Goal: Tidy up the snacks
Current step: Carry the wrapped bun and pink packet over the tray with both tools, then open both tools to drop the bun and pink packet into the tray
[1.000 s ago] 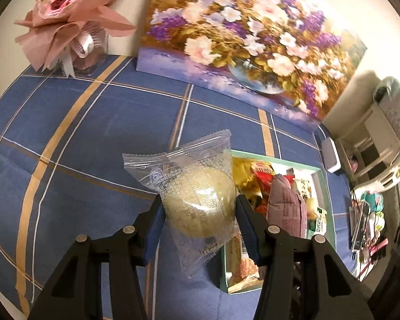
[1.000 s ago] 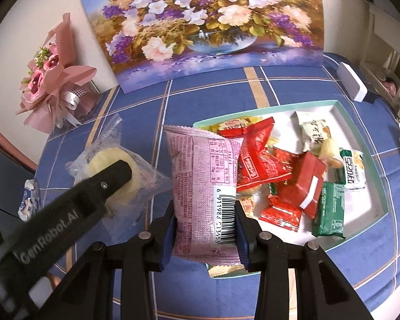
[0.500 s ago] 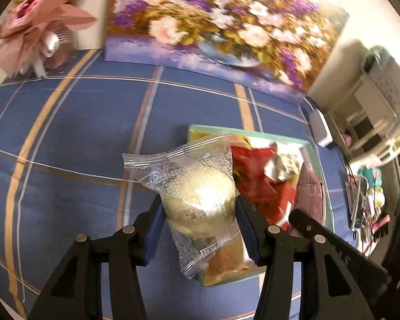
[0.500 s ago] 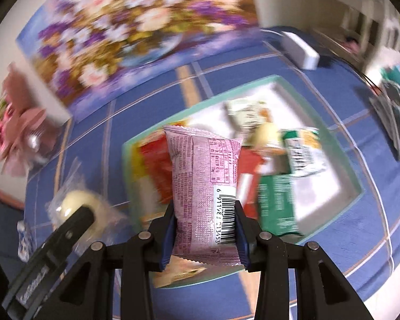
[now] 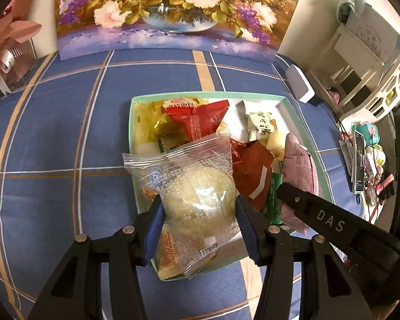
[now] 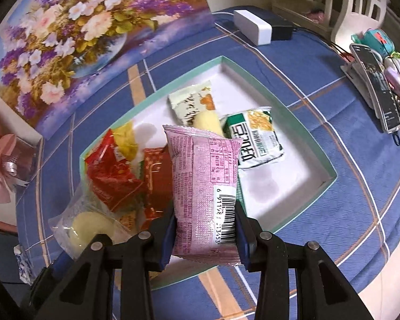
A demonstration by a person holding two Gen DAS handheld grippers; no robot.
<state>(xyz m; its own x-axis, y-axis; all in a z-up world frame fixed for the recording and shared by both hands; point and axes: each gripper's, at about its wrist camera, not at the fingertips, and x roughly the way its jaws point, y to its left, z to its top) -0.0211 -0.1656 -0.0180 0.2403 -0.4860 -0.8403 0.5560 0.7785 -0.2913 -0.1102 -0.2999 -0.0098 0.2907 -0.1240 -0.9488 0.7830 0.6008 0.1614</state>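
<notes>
Nearest the left wrist camera, the left gripper [image 5: 198, 213] has its blue-padded jaws clamped on a clear crinkly wrapper holding a round pale cake [image 5: 197, 200], which hangs over the near left corner of the tray [image 5: 132, 122]. In the right wrist view, the right gripper [image 6: 205, 229] is clamped on a pink foil packet [image 6: 202, 186], matte, rectangular, with serrated ends and a barcode on its side; it hangs over the tray's near edge. The tray is a shallow rectangular box with mint-green walls and a white floor, resting on a blue checked tablecloth [image 5: 66, 122] with tan and white stripes. Inside it lie glossy red wrappers [image 6: 112, 176], a yellow crumpled wrapper [image 6: 126, 140], a green-and-white sachet [image 6: 253, 141], a cream packet [image 6: 192, 104] and a small pale yellow piece [image 6: 206, 120]; the right half of the floor is bare. Beyond the tray sits a white rectangular box [image 6: 252, 26], and a flower painting [image 5: 168, 8] leans against the wall at the back.
</notes>
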